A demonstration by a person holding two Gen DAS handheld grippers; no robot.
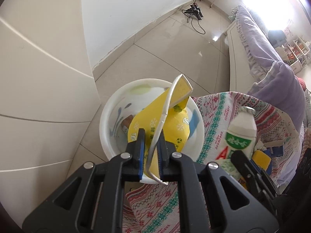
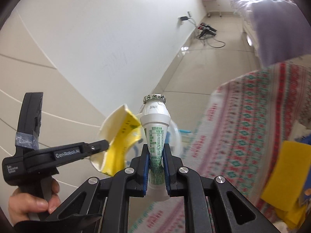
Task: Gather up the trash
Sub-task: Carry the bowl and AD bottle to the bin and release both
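Crushed yellow cup (image 1: 155, 128) pinched in left claw (image 1: 151, 145), above white bin (image 1: 108, 120)

The cup (image 1: 171, 120) is yellow outside with white snowflakes and green marks, cream-white inside with a white rim. The bin (image 1: 108, 120) is white, with blue and pale green shapes showing within. The bottle (image 2: 156, 134) is white with a green label and green print; in the left view its label also carries red letters. The cloth (image 1: 217, 116) is white with bands of red, pink and teal motifs. The grippers (image 1: 151, 147) (image 2: 156, 167) are black with blue pads. The blanket (image 1: 276, 77) is lilac. The floor (image 1: 175, 44) is beige tile, the wall (image 1: 126, 9) white.
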